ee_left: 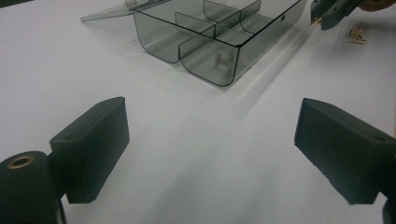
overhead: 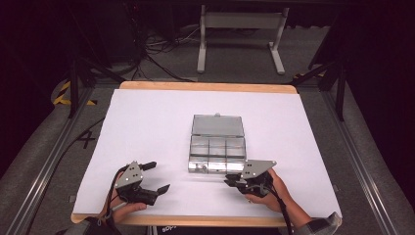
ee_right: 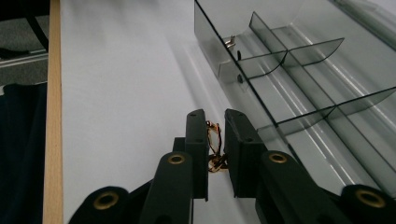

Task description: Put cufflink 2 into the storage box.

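Right tongs (ee_right: 215,135): nearly closed, with a narrow gap left between the jaws; a small gold trinket (ee_right: 215,147) sits in that gap. Whether the pads actually press on it cannot be told.
Left tongs (ee_left: 210,149): jaws spread wide, nothing between them, over bare white surface (ee_left: 187,140) on the near side of the box.
Box (overhead: 217,147): clear plastic, divided into compartments, lid (overhead: 218,125) folded open on its far side; its long axis runs left to right across the surface.
Trinket's place: on the surface just outside the box's near right corner, beside the wall, not in any compartment.
Trinket's direction: tangled and too small to tell a long axis.
Right gripper view: shows a small metal piece (ee_right: 229,43) inside the box, against its near wall.
Left gripper view: shows the right tongs beyond the box, with a gold piece (ee_left: 357,34) on the surface just beside their tip.
High view: shows both hands near the box's front edge, the left hand (overhead: 128,205) well apart from it, the right hand (overhead: 269,193) close by.
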`<state>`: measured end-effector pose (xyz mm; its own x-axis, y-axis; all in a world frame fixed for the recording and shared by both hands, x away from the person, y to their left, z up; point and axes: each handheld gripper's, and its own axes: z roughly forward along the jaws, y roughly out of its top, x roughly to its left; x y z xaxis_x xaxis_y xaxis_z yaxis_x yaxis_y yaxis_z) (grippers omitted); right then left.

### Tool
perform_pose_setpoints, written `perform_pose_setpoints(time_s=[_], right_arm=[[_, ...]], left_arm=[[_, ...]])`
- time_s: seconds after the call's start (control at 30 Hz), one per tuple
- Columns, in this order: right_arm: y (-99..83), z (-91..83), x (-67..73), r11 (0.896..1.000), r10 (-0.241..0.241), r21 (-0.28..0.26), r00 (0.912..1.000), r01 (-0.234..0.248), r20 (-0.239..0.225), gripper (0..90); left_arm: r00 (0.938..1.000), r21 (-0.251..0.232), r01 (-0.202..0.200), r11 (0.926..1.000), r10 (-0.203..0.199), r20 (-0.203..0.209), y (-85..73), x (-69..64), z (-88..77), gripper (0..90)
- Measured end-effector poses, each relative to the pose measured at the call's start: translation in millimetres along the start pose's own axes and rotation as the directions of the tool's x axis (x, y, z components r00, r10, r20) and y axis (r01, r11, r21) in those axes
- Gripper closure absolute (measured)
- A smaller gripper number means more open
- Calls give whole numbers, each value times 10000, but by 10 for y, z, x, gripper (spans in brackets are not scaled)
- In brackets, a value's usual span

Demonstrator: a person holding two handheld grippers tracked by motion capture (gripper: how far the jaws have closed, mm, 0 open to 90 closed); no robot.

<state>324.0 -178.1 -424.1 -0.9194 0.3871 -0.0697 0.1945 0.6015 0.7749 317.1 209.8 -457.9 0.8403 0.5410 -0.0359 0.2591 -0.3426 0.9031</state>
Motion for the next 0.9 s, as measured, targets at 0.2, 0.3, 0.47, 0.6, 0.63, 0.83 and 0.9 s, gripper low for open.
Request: perform_pose_setpoints(time_s=[0.2, 0.3, 0.47, 0.6, 0.63, 0.83, 0.9], right_arm=[[33, -51, -22, 9999, 19, -104, 9999, -18, 117, 808], [58, -88, -18, 9998, 17, -205, 9997, -13, 229, 808], [88, -123, -61, 9994, 112, -346, 9992, -99, 393, 808], [134, -129, -74, 9986, 128, -512, 9992, -109, 366, 808], [149, -130, -73, 9985, 143, -539, 9991, -122, 388, 808], [231, -124, -104, 9968, 125, -800, 9981, -76, 611, 808], [254, -108, -119, 9969, 109, -781, 9976, -56, 685, 808]], left_arm=[[10000, 99, -73, 9999, 72, 21, 5, -1, 3, 104], [9999, 84, -119, 9999, 119, -11, 4, -11, 6, 104], [9999, 119, -110, 9999, 110, -54, 6, -14, 11, 104], [10000, 137, -57, 9999, 57, -46, 6, -7, 13, 104], [10000, 157, -72, 9999, 73, -53, 7, -7, 13, 104], [10000, 129, -80, 9999, 81, -47, 6, -10, 13, 104], [10000, 142, -74, 9999, 75, -45, 6, -7, 13, 104]])
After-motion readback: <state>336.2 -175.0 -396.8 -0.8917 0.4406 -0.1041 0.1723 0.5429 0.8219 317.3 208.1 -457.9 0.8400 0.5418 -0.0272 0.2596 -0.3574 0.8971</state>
